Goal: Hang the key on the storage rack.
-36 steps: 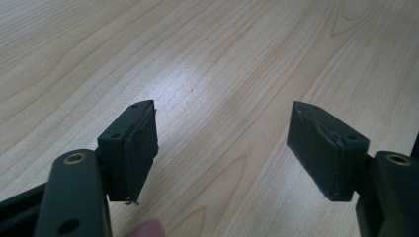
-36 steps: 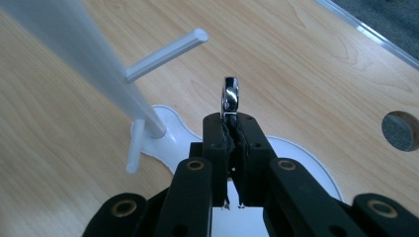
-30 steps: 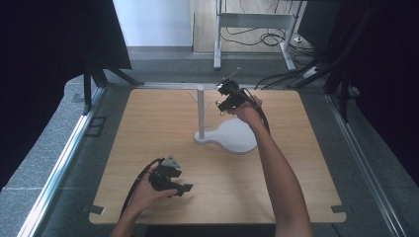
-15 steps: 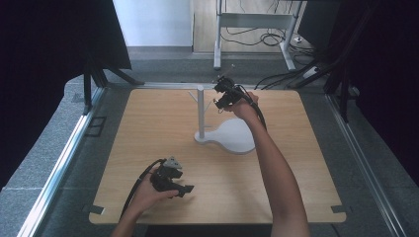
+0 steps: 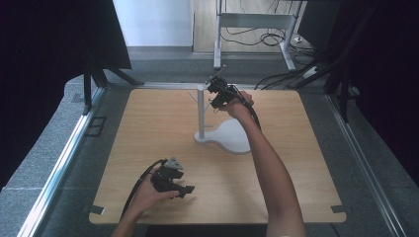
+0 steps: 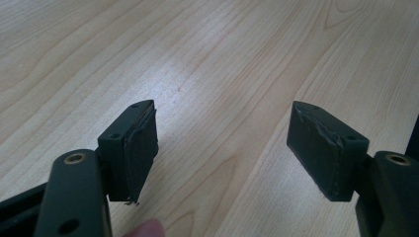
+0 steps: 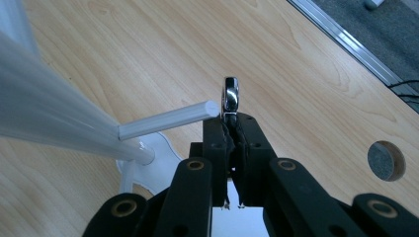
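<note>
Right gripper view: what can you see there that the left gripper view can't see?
The right gripper view alone has the shut right tongs pinching a shiny metal ring at the tip of a white peg on the white stand. The left gripper view alone has the left tongs spread wide with nothing between them, plus a fingertip. Both look down on the wooden table.

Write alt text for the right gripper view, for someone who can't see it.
The right gripper, its black jaws shut on a small shiny metal ring, holds the ring at the tip of a white peg that sticks out from a white stand. Below lies a light wooden table with a round hole.
</note>
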Tool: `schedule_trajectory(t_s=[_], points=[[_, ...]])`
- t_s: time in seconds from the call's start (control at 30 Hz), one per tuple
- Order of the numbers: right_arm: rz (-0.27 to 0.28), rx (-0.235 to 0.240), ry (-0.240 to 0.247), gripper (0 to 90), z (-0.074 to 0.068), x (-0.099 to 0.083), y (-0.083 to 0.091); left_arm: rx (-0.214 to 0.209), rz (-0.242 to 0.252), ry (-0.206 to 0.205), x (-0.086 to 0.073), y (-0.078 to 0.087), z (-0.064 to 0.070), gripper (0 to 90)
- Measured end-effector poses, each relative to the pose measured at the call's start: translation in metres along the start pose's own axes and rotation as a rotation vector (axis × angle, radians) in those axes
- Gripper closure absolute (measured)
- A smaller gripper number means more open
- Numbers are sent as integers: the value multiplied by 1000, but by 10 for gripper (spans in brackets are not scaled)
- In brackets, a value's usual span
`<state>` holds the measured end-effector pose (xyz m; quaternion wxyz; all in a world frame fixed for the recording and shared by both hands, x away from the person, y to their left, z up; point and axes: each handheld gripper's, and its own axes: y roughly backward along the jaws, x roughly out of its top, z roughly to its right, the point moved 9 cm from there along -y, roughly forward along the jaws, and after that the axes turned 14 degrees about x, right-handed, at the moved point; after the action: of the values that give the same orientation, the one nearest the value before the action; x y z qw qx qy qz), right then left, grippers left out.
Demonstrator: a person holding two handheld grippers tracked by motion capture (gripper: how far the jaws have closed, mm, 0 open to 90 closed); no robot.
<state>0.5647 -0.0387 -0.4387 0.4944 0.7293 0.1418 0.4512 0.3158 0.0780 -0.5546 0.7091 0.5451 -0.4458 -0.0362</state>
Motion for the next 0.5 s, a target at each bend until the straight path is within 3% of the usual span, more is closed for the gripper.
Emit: schedule_trajectory(t_s=[0.5], points=[[-5, -36, 12, 844, -6, -4, 6, -5, -11, -19, 0, -2, 4, 282]])
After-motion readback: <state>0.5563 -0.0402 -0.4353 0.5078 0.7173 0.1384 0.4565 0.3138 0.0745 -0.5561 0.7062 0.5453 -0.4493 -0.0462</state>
